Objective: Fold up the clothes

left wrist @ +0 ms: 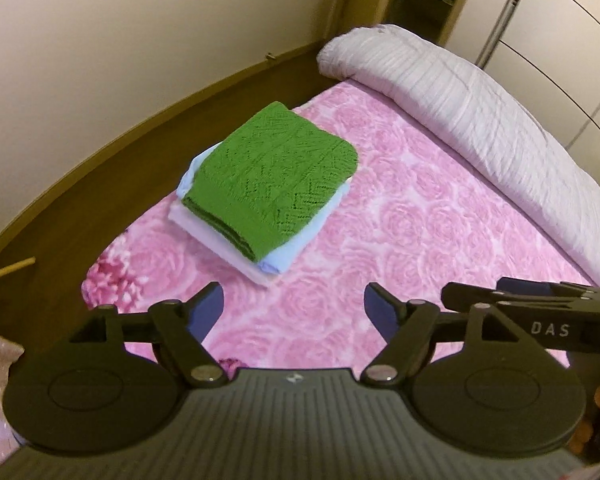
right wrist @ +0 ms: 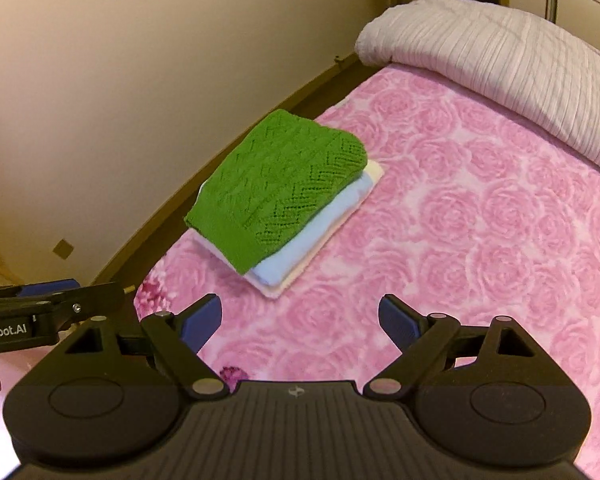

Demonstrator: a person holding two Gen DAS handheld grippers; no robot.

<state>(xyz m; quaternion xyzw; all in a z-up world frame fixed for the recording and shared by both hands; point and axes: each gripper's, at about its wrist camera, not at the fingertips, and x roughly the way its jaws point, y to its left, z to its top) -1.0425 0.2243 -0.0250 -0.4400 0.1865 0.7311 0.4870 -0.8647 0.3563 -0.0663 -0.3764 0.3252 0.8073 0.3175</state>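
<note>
A folded green knit sweater (left wrist: 272, 172) lies on top of a stack, over a folded light blue garment (left wrist: 300, 240) and a pale cream one (left wrist: 220, 248). The stack sits on a pink rose-patterned bed cover (left wrist: 420, 232) near the bed's left edge. My left gripper (left wrist: 294, 304) is open and empty, held above the cover in front of the stack. The right wrist view shows the same sweater (right wrist: 284, 188), the blue garment (right wrist: 312, 240) and the cover (right wrist: 480, 220). My right gripper (right wrist: 300, 316) is open and empty, also short of the stack.
A rolled pale quilt (left wrist: 480, 120) lies along the far side of the bed, also in the right wrist view (right wrist: 500, 56). A brown wooden bed frame (left wrist: 100, 184) and a beige wall (left wrist: 120, 40) border the left. A wardrobe (left wrist: 560, 40) stands behind.
</note>
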